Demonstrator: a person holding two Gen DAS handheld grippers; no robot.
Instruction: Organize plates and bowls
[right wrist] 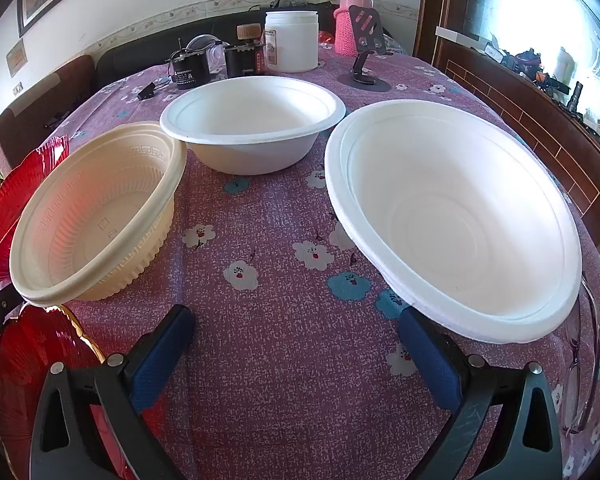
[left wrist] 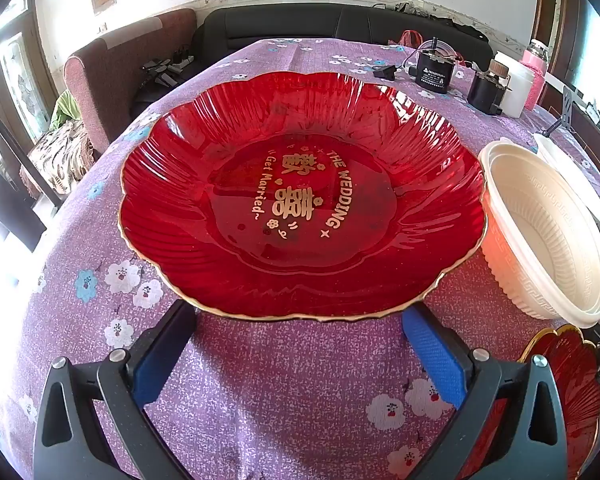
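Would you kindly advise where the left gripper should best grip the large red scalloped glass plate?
Probably the near gold-edged rim of the large red scalloped glass plate, approached low from the front. That edge flares up off the purple floral tablecloth and faces the open left gripper, leaving room beneath for a finger.

The red plate (left wrist: 300, 196) looks like glossy translucent glass or plastic, ribbed, its rim edged in gold; the cream bowl (right wrist: 96, 216) at nine o'clock in the right wrist view is matt ribbed plastic; the two white bowls (right wrist: 456, 216) look like smooth matt pulp or foam; the bench (right wrist: 268, 320) wears a speckled purple woven cloth; the hand-held gripper fingers (left wrist: 432, 356) carry dimpled blue pads on black plastic.
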